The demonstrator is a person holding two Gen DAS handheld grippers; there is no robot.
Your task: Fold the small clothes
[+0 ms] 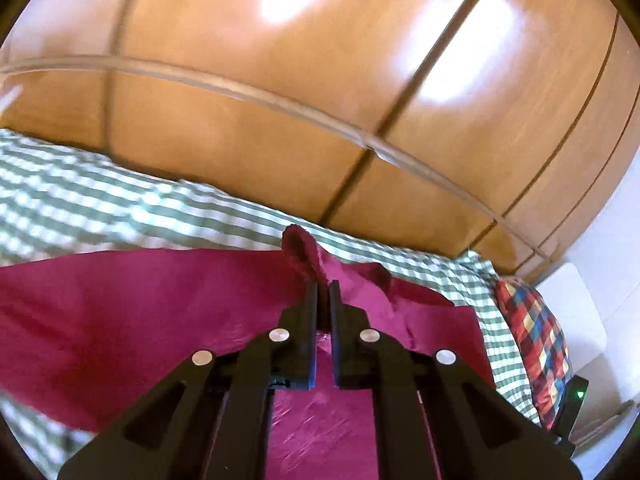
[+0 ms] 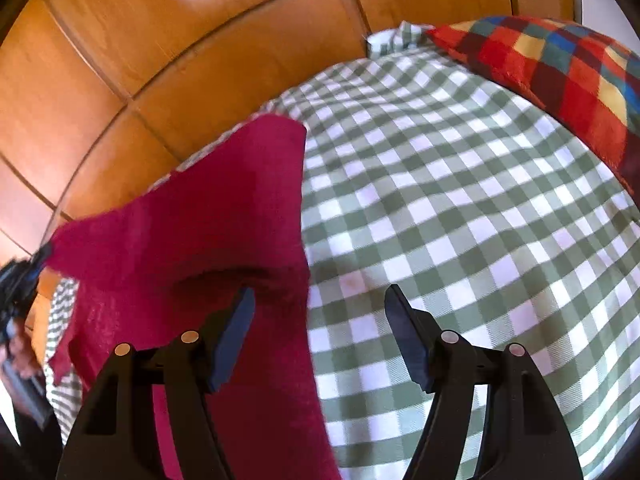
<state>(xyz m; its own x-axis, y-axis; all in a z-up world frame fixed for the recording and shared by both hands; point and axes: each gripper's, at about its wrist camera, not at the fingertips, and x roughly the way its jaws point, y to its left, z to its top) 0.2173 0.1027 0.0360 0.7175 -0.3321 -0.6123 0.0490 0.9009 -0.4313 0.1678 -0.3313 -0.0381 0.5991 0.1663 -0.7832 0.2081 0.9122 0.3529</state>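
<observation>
A green-and-white checked bedsheet point(image 2: 460, 200) covers the bed, rumpled in soft folds. Behind it stands a glossy wooden wardrobe point(image 1: 320, 100) — panelled, with bright light glaring off it. A multicoloured checked pillow point(image 2: 560, 80) lies on the sheet near a white wall point(image 1: 600, 248)

No text, label, brand, number or sign can be read in either view.
</observation>
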